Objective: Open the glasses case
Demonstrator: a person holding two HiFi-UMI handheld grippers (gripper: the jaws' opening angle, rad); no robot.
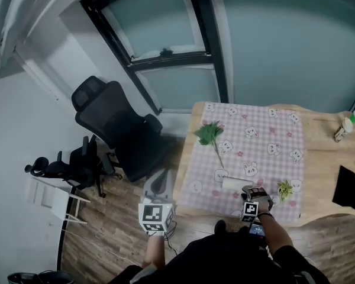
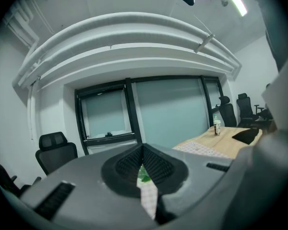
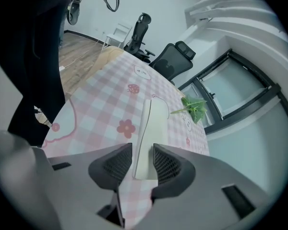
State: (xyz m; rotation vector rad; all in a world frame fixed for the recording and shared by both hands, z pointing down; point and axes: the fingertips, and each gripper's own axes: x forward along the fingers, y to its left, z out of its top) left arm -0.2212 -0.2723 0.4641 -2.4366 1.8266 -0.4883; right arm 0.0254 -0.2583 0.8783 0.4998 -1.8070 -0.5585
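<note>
A pink checked cloth [image 1: 266, 135] is covering the left part of the worktop [image 1: 325, 158], with a green leafy sprig [image 1: 209, 134] lying near the far left corner. A small bottle [image 1: 345, 126] is standing at the far right corner.

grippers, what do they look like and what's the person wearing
The left gripper and right gripper have grey bodies and black ribbed fingers. Each carries a white cube with black square markers. The person wears a dark top.
</note>
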